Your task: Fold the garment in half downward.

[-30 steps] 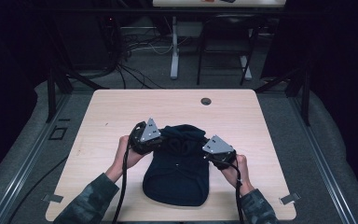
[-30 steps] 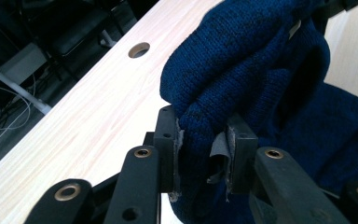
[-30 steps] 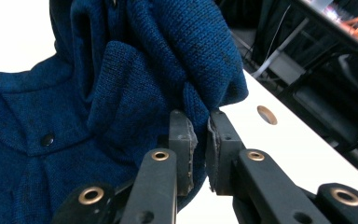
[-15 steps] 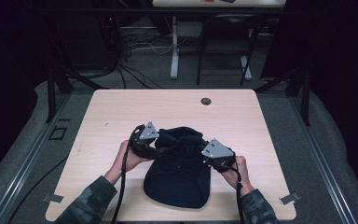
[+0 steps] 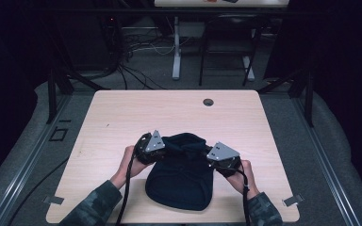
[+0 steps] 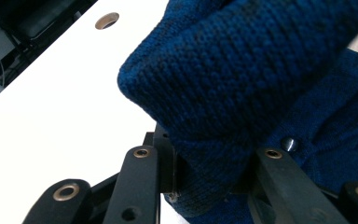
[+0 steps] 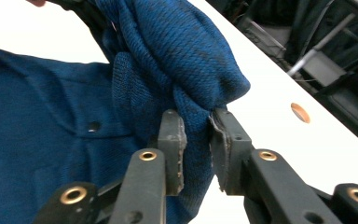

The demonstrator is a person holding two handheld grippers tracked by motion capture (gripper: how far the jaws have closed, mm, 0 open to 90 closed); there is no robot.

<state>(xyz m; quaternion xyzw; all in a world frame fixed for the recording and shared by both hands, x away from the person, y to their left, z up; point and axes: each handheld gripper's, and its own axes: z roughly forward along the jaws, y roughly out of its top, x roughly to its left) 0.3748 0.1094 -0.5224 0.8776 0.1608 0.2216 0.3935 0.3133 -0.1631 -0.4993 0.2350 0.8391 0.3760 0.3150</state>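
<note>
We are mid-fold: both the left gripper [image 5: 158, 151] and right gripper [image 5: 215, 162] are clamping the blue knit garment [image 5: 181, 176] near the table's [image 5: 122, 113] front edge. Next: laying fold flat.

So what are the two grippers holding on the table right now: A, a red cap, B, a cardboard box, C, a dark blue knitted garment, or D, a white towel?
C: both the left gripper and the right gripper have their jaws pinched on folds of the dark blue knitted garment lying on the table.
</note>
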